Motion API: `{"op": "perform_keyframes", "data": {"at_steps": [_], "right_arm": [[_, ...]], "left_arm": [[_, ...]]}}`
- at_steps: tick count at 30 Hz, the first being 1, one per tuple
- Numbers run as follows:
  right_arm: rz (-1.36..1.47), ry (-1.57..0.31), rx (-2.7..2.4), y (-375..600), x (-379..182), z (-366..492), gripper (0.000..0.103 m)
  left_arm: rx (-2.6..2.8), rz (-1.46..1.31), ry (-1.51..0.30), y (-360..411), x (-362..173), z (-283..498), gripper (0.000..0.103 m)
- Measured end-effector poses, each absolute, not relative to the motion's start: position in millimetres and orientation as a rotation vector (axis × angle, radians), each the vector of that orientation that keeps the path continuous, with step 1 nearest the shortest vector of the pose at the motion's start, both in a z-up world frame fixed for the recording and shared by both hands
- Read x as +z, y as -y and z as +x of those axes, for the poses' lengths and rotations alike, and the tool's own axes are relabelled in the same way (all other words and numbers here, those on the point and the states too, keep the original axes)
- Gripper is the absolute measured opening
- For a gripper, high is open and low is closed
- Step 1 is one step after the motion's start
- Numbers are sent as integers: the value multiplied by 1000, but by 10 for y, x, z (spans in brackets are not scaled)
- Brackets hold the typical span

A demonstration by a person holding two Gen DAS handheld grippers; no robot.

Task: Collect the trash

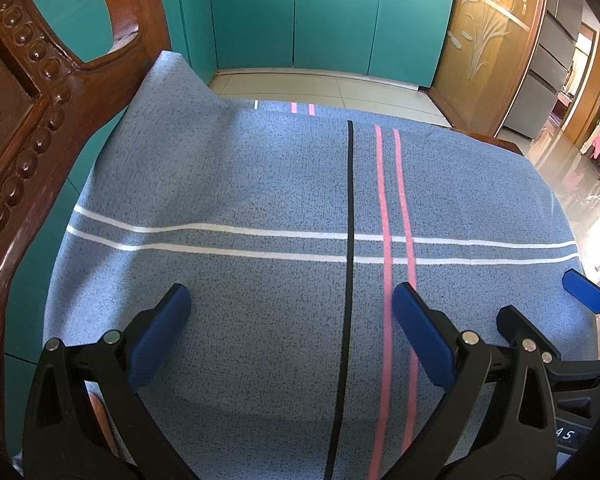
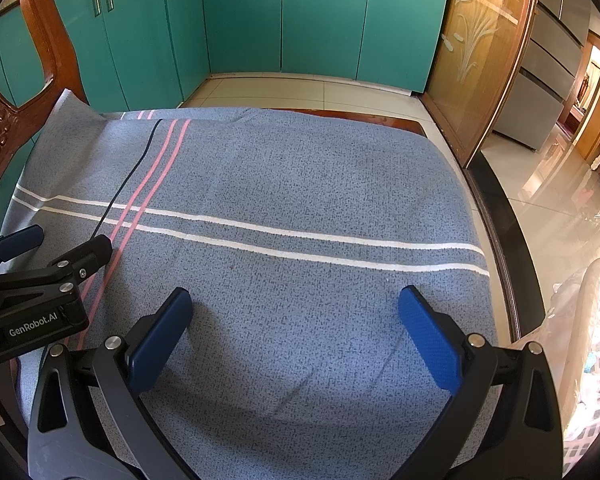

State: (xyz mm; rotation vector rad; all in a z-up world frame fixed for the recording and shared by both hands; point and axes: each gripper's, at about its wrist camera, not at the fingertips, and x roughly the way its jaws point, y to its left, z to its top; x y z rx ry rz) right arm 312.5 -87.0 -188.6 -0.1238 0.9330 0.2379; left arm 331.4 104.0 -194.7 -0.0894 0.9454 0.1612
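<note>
1. Hovering over the blue-grey cloth point(image 1: 240, 184), my left tongs point(image 1: 290, 300) stand wide apart with nothing between the blue pads point(image 1: 424, 344).
2. My right tongs point(image 2: 296, 300) are spread just as wide, empty too, above the same cloth point(image 2: 300, 184).
3. From the left view, the right tongs point(image 1: 580, 292) show at about 3 o'clock, just beside mine; from the right view, the left tongs point(image 2: 52, 256) sit at 9 o'clock.
4. Trash: I cannot see any in either view, so I cannot tell where it lies relative to my tongs.
5. White stripes point(image 1: 220, 232) cross the cloth toward 12 o'clock of both tongs; a black stripe point(image 1: 350, 200) and pink stripes point(image 1: 392, 200) run away from me.
6. A carved wooden chair back point(image 1: 32, 120) rises at 10 o'clock, teal cabinets point(image 2: 240, 20) at 12, and a white basket point(image 2: 596, 360) at 4 o'clock in the right view.
</note>
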Motion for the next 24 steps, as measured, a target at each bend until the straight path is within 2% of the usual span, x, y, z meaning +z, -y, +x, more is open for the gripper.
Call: {"op": "perform_keyframes", "data": {"at_steps": [24], "right_arm": [[-129, -936, 251, 877, -1879, 3125, 101]], "left_arm": [[175, -97, -945, -1041, -1946, 3298, 101]]}}
